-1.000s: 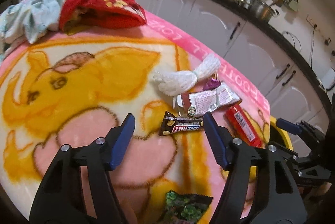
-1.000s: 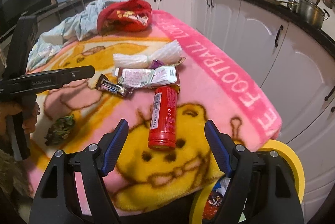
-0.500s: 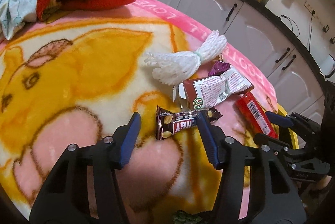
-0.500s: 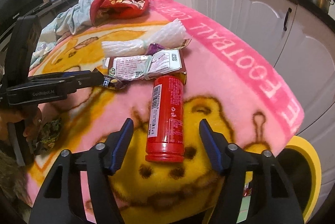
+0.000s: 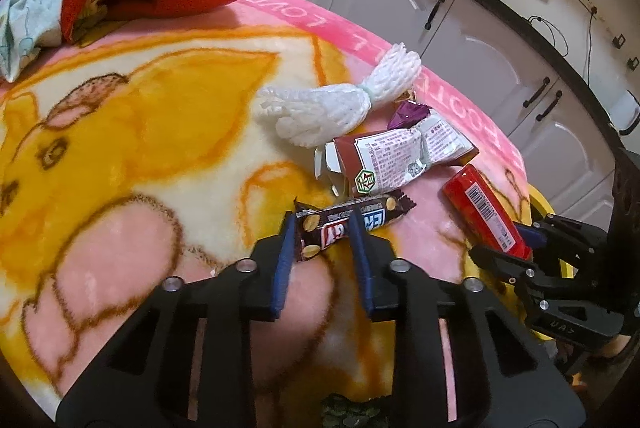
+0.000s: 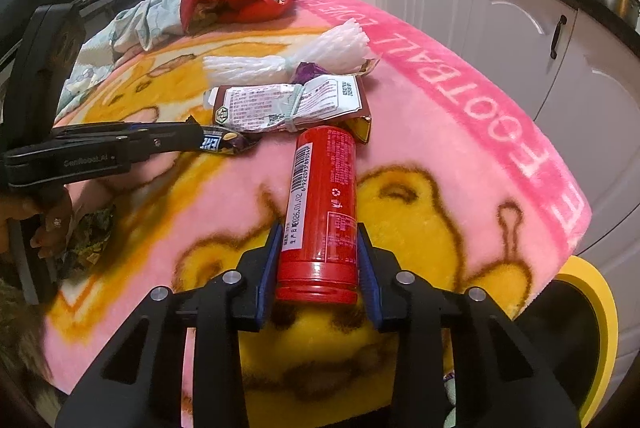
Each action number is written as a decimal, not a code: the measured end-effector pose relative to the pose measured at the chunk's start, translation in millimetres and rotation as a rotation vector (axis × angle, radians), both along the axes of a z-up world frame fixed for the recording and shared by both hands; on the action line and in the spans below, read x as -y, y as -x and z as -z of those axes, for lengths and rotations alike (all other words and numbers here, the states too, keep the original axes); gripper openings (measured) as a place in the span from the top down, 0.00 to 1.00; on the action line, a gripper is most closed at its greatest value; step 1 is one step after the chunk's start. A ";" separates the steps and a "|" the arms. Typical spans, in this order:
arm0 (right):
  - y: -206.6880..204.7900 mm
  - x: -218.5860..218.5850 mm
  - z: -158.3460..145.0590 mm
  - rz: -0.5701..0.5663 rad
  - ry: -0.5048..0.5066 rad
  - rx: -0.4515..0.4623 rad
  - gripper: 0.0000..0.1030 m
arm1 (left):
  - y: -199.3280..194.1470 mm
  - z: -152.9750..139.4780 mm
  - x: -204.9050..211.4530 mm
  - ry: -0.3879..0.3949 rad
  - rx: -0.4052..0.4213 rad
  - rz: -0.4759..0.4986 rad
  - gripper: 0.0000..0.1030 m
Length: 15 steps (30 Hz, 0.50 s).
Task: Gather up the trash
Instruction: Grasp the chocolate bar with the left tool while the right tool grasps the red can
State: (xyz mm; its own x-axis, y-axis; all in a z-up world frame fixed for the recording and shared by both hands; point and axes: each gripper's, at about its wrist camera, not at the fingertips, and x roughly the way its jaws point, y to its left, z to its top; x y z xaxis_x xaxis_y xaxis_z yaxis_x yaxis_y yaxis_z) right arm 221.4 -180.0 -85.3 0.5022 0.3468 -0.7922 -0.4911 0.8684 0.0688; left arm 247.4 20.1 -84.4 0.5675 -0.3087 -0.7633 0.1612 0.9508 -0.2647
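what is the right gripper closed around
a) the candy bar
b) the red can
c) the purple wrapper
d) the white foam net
b, in the right wrist view the right gripper has its blue fingers pressed on both sides of the red can, which lies on the blanket.

Glossy red plastic can [image 6: 320, 216] lies on fuzzy fleece blanket [image 6: 440, 163].

On the blanket [image 6: 440, 131] the can [image 6: 320, 211] lies on its side, its near end between the fingers of the right gripper [image 6: 318, 260]. Behind its far end lies the folded packet [image 6: 288, 103], and behind that the foam net [image 6: 288, 57]. Left of the packet lies the candy bar [image 5: 352, 222], one end between the fingers of the left gripper [image 5: 322, 246]. The bin [image 6: 596, 320] stands below the blanket's right edge.
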 end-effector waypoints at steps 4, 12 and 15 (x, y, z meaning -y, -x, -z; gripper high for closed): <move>3.6 -0.8 -0.1 -0.006 0.001 0.000 0.67 | 4.3 -0.8 1.3 -0.027 0.002 -0.001 0.94; 9.5 0.7 -3.2 -0.006 -0.014 0.000 0.68 | 17.7 -8.5 9.6 -0.063 0.034 0.021 0.96; 12.6 1.7 -7.2 -0.009 -0.024 0.012 0.68 | 26.1 -14.7 14.1 -0.072 0.057 0.027 0.96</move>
State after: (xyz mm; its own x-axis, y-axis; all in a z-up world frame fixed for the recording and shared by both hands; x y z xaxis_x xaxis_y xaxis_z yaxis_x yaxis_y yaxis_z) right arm 208.8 -181.7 -78.1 0.5081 0.3702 -0.7777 -0.4998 0.8621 0.0838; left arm 221.3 6.0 -69.7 0.6032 -0.2693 -0.7507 0.1994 0.9623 -0.1850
